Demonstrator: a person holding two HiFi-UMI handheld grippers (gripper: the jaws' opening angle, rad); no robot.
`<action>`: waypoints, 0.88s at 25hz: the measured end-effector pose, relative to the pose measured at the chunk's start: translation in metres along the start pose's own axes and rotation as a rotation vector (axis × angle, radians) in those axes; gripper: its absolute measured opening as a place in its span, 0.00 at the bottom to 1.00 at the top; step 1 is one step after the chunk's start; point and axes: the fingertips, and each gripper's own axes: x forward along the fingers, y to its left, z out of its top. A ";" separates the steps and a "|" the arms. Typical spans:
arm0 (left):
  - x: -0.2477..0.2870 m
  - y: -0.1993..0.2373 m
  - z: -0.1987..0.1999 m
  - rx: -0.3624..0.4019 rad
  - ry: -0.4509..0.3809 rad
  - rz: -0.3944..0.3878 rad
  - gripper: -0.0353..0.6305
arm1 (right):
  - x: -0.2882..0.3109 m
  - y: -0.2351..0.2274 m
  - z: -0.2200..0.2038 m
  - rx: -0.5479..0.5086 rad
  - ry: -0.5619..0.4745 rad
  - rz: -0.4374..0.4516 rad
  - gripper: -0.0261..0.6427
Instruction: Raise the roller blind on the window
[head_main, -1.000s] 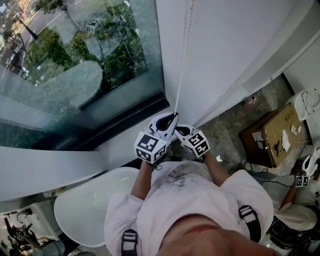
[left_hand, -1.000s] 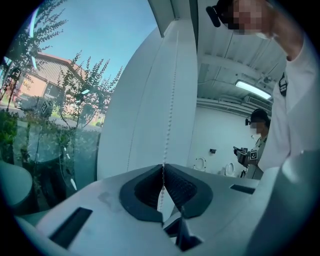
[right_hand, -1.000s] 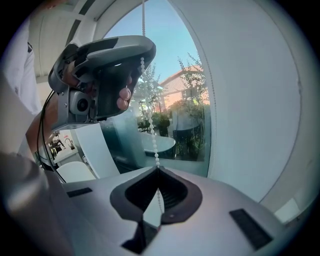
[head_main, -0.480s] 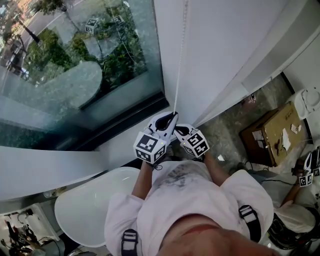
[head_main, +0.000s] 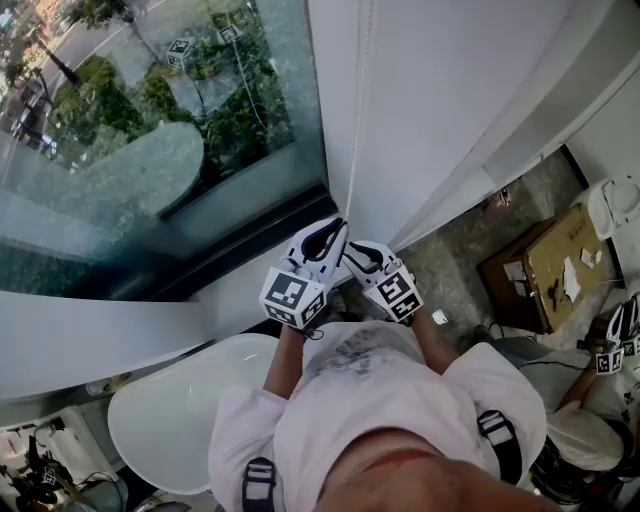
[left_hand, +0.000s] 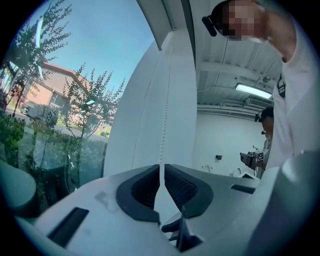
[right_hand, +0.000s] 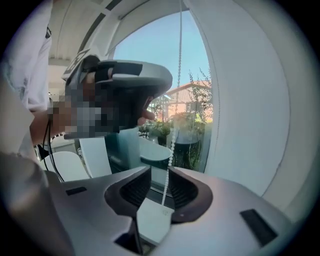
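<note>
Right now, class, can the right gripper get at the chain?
Probably yes. The right gripper has just been opening its jaws, and the chain hangs between them, not gripped. Nothing stands in the way, so closing should catch it.

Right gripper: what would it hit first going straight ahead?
Probably the bead chain between the right gripper's jaws, which have just been opening; beyond it, likely the window glass.
</note>
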 end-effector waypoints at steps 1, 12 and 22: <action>-0.002 0.002 0.003 0.003 -0.010 0.010 0.08 | -0.004 -0.001 0.007 -0.004 -0.014 -0.007 0.27; -0.033 0.016 0.025 0.071 -0.084 0.104 0.08 | -0.064 -0.021 0.098 -0.065 -0.241 -0.114 0.20; -0.038 0.012 0.008 0.044 -0.057 0.129 0.07 | -0.075 -0.019 0.128 -0.090 -0.328 -0.127 0.13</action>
